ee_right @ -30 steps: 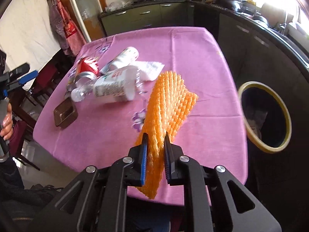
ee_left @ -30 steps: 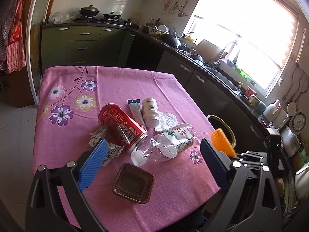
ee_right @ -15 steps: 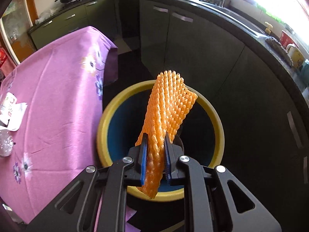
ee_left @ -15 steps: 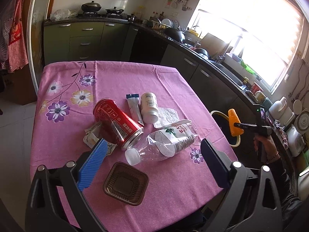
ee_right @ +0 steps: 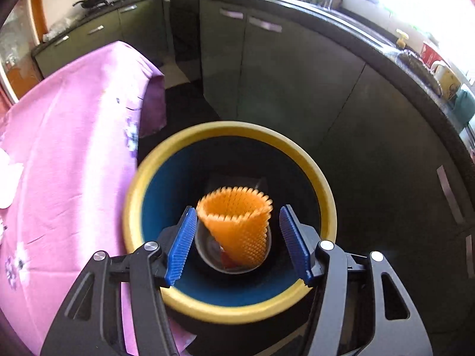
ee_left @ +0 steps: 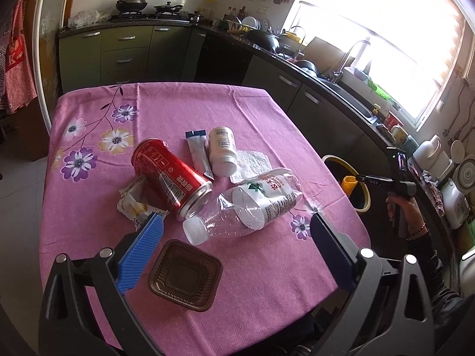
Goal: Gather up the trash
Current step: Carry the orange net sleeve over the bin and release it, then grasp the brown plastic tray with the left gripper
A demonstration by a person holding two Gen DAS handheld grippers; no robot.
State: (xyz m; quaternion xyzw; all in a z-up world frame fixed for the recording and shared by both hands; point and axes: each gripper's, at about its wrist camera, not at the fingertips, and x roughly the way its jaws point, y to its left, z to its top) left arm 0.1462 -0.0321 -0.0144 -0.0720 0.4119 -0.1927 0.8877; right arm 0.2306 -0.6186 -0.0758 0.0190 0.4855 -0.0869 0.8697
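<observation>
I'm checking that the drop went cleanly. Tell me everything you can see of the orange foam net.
The orange foam net is a soft mesh sleeve, sprung open into a tube with a jagged top rim. It sits tilted, blurred, between the opening jaws of the right gripper, neither blue pad pressing it, above the mouth of the yellow-rimmed bin. Below it lies a pale bowl-like item. The left wrist view shows its top just above the bin's rim.

On your table (ee_left: 166,103) the can (ee_left: 170,175) lies left of the bottle (ee_left: 252,204), with the tray (ee_left: 185,276) nearer you and the small jar (ee_left: 222,151) farther off beside the sachet (ee_left: 197,151). The bin (ee_right: 228,305) stands off the table's right edge. The foam net (ee_right: 237,228) is inside the bin, between the opening jaws of your right hand-held gripper (ee_right: 237,243), touching neither pad.
</observation>
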